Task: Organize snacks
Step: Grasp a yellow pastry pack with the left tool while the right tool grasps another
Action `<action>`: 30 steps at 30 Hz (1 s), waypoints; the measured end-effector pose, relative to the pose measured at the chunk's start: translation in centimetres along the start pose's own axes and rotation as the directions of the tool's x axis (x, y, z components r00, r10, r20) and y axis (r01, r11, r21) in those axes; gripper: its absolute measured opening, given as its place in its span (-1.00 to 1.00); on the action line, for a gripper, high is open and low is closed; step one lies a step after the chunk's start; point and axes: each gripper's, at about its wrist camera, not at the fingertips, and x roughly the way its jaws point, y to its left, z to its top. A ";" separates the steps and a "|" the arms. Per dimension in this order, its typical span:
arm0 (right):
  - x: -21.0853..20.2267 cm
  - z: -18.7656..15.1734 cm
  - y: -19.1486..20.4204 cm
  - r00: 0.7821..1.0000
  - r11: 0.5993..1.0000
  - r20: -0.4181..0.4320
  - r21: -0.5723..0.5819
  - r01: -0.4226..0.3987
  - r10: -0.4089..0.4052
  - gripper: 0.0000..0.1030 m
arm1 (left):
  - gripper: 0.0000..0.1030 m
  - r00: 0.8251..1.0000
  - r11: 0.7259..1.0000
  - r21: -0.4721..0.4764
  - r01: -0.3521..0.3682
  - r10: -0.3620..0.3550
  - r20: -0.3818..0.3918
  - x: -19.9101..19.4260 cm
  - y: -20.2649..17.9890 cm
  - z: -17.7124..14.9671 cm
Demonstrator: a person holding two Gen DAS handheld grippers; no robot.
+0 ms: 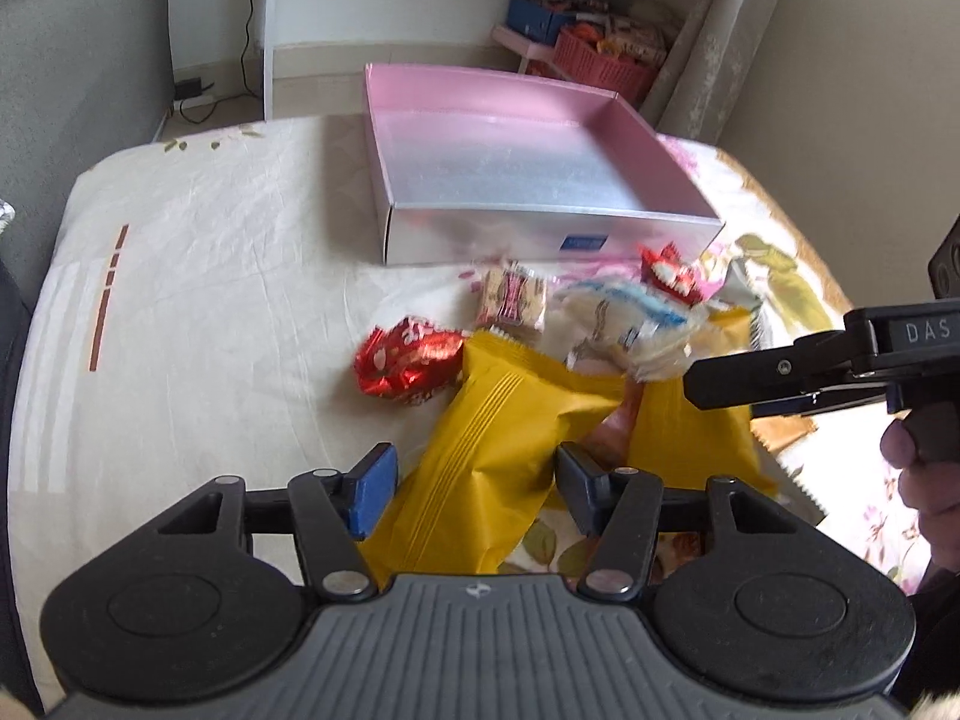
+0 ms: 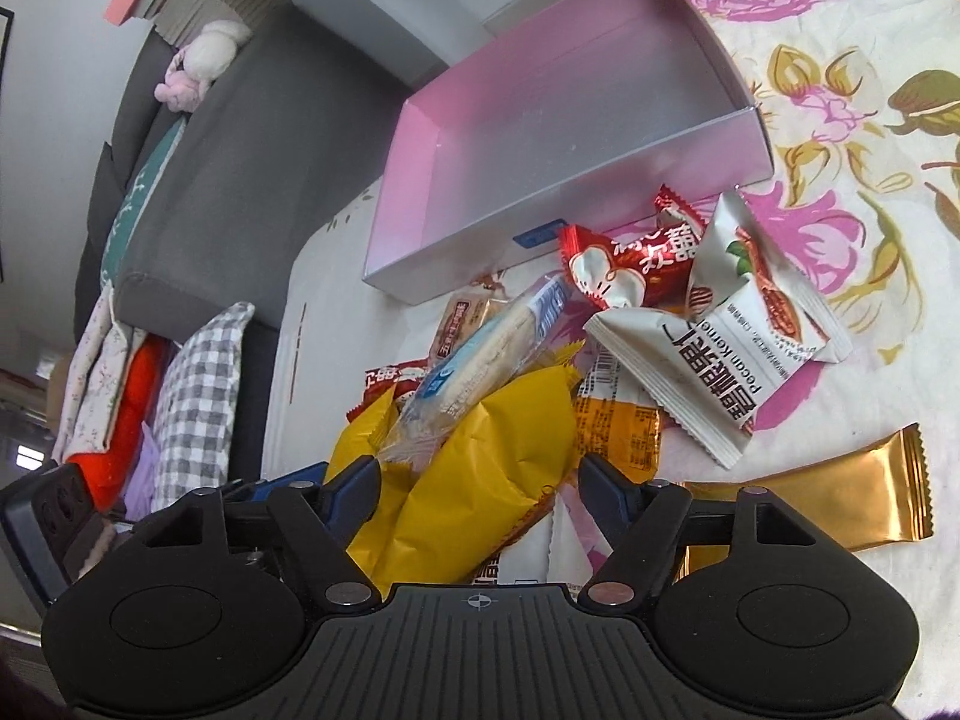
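Floral bedsheet (image 1: 210,276) carries one pink box (image 1: 516,186). Right view alone shows a gold bar (image 2: 840,492) — two yellow packets (image 1: 480,450); left gripper (image 1: 474,480) and right gripper (image 2: 480,480) straddle them, parted.

- "DAS", in pale raised letters, stood on the black body of the right gripper (image 1: 708,384), seen at the right edge of the left wrist view; the word ran off the frame.
- "Pecan" and a second word beginning "kom" were printed in small Latin letters on the white pecan snack packet (image 2: 714,354), beside large Chinese characters; all of it appeared upside down.
- White Chinese characters stood on the red candy wrapper (image 2: 624,264), too distorted to read.
- A blue label (image 2: 540,235) on the near wall of the pink box (image 2: 408,180) carried print too small to read.
- A barcode showed on the orange packet (image 2: 618,420).
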 end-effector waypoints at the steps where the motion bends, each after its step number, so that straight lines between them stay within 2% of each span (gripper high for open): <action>1: 0.3 0.0 0.0 1.000 1.000 -0.007 0.001 0.004 -0.004 0.33 | 0.09 1.000 1.000 0.007 -0.004 0.004 -0.013 0.3 0.0 -0.1; 7: 1.1 -0.2 -0.2 0.999 0.999 0.000 -0.023 0.039 -0.039 0.29 | 0.07 0.999 0.999 0.045 -0.026 0.027 -0.037 1.0 -0.3 -0.3; 9: 1.2 -0.2 -0.4 0.999 0.999 0.001 -0.019 0.038 -0.038 0.27 | 0.01 0.998 0.998 0.055 -0.039 0.041 -0.045 1.3 -0.4 -0.4; 12: 1.1 -0.2 -0.4 0.999 0.999 0.007 -0.011 0.042 -0.042 0.14 | -0.11 0.997 0.996 0.062 -0.060 0.062 -0.043 1.3 -0.6 -0.5; 14: 0.9 -0.1 -0.5 0.999 0.999 0.013 -0.003 0.038 -0.038 0.00 | -0.22 0.997 0.997 0.048 -0.067 0.069 -0.038 1.1 -0.6 -0.4; 18: 0.3 0.0 -0.7 0.999 1.000 0.022 0.010 0.027 -0.027 -0.18 | -0.26 0.997 0.997 -0.001 -0.075 0.075 -0.022 0.6 -0.2 -0.2; 26: -1.3 0.4 -0.6 0.999 1.000 0.046 0.015 -0.006 0.006 -0.38 | -0.29 0.997 0.992 -0.098 -0.079 0.081 0.018 -0.6 0.4 0.2; 30: -2.5 0.5 -0.6 0.997 1.000 0.069 0.012 -0.026 0.025 -0.40 | -0.30 0.994 0.990 -0.115 -0.080 0.088 0.059 -1.4 -0.1 0.5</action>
